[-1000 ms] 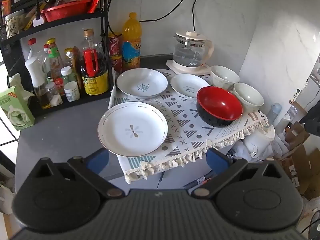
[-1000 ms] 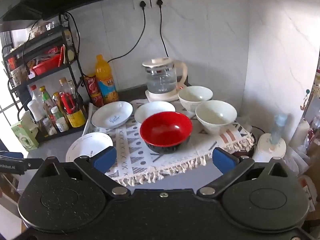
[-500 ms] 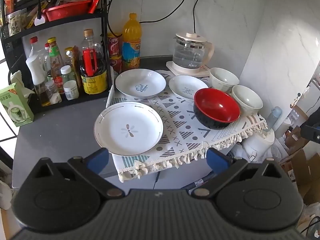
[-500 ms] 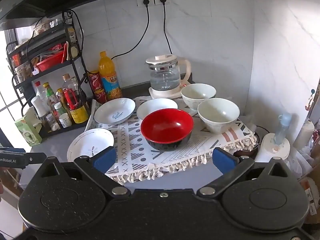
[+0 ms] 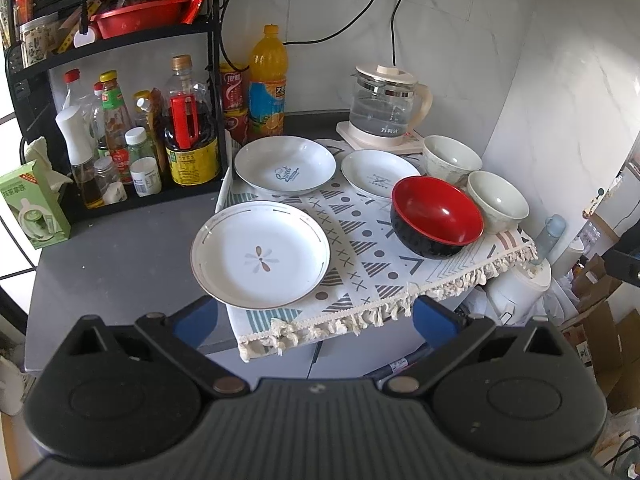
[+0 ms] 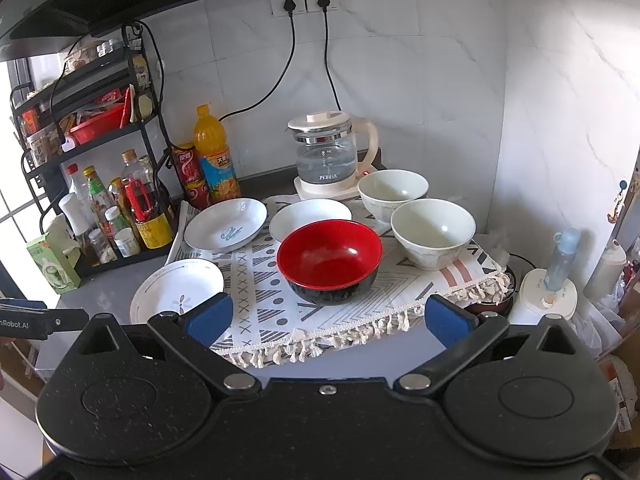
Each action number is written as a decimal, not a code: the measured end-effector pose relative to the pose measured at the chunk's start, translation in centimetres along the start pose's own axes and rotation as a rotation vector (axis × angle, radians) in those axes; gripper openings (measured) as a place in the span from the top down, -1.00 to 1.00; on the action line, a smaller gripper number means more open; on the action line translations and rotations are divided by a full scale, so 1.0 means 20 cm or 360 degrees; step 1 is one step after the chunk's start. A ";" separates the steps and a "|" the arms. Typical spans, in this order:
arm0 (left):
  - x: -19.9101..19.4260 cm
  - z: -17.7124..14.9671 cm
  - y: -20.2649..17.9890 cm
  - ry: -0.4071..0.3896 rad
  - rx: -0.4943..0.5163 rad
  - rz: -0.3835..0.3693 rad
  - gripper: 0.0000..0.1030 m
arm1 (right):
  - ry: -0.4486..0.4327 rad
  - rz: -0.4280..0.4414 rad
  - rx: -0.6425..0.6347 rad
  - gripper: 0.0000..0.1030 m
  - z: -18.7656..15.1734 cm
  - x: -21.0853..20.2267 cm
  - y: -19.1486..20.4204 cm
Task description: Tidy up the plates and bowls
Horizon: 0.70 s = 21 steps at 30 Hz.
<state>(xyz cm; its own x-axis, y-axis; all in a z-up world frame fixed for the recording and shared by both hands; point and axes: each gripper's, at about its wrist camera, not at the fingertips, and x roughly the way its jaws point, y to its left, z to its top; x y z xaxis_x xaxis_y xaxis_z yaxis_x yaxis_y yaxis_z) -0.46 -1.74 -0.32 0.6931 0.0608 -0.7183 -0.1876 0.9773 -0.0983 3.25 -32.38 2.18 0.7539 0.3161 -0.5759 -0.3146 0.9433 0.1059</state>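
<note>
Broadly, a patterned cloth [image 5: 372, 264] on the grey counter [image 5: 120, 256] carries three white plates, the flower plate [image 5: 260, 254] nearest, then a red bowl [image 6: 329, 256] beside two white bowls; left gripper [image 5: 316, 320] and right gripper [image 6: 327, 319] hover spread wide, holding nothing

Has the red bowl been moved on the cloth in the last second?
No. The red bowl sits in the same spot on the patterned cloth, in front of the small plate and beside the near white bowl. Only the cameras shifted.
</note>
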 end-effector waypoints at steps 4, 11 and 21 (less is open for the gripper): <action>0.00 0.00 0.00 -0.0009 0.0013 0.0009 -0.99 | 0.0003 -0.0011 -0.0006 -1.00 0.00 0.00 0.01; -0.01 0.00 0.02 -0.0020 0.0001 0.0012 -0.99 | 0.0001 -0.0023 -0.0014 -1.00 0.00 0.00 0.01; 0.00 0.01 0.01 -0.0023 -0.0023 0.0017 -0.99 | 0.0002 -0.0035 -0.0016 -1.00 -0.01 0.01 0.03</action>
<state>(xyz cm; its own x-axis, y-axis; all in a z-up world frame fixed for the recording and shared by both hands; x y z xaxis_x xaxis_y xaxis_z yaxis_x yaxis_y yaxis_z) -0.27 -1.56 -0.19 0.7011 0.0745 -0.7092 -0.2052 0.9735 -0.1006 3.11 -31.85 2.04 0.7598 0.2953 -0.5793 -0.3038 0.9489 0.0852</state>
